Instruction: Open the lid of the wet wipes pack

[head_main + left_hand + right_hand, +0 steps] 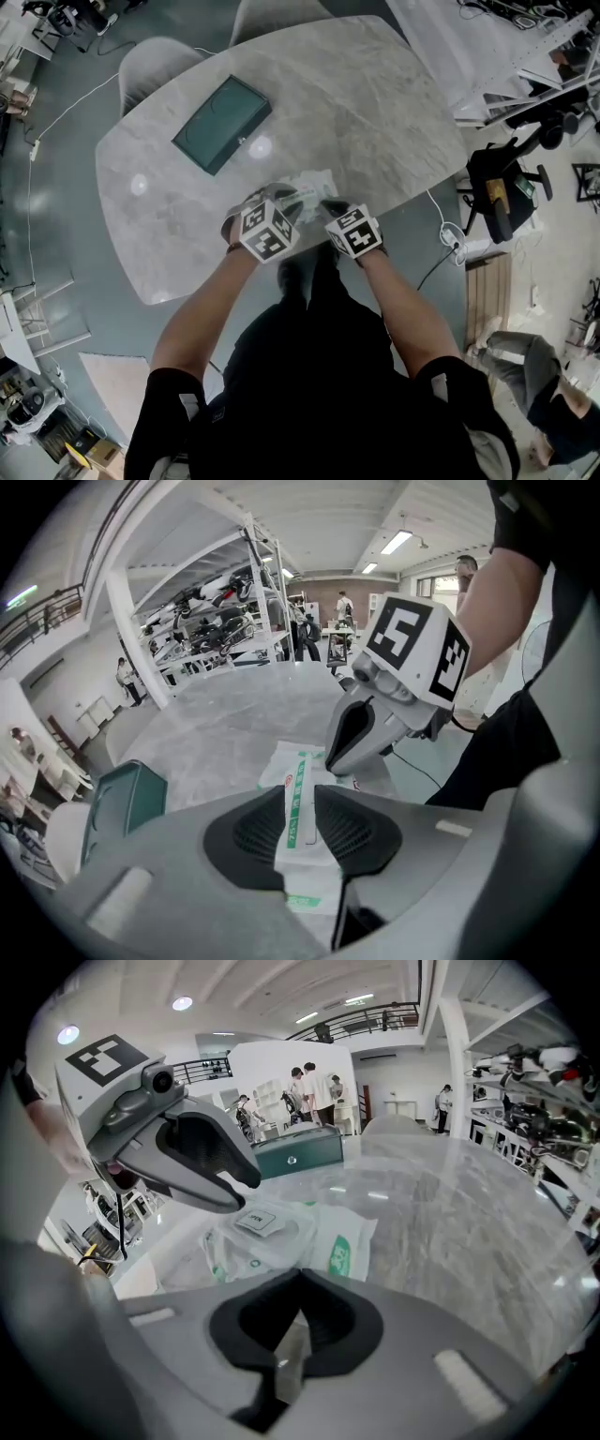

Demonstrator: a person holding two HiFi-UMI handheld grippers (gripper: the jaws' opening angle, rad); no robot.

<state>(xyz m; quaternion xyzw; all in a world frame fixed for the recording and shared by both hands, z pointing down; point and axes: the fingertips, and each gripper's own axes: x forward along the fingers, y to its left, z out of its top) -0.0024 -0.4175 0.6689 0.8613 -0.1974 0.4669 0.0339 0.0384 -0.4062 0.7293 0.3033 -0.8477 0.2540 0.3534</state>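
A white wet wipes pack point(314, 186) with green print lies near the front edge of the marble table point(375, 112). In the left gripper view one end of the pack point(298, 766) stands between the dark pads of my left gripper point(300, 791), which press on it from both sides. From the right gripper view the pack's point(309, 1237) lid label point(255, 1222) faces up, with the left gripper point(234, 1192) hanging over its far end. My right gripper point(300, 1274) is shut on a thin clear edge of the pack. In the head view both grippers point(281, 202) point(330, 208) meet at the pack.
A dark green box point(222, 124) sits on the table's far left. A grey chair point(155, 61) stands behind the table. A black chair point(502, 187) and a white cable point(448, 230) are on the floor at the right. People stand in the far background.
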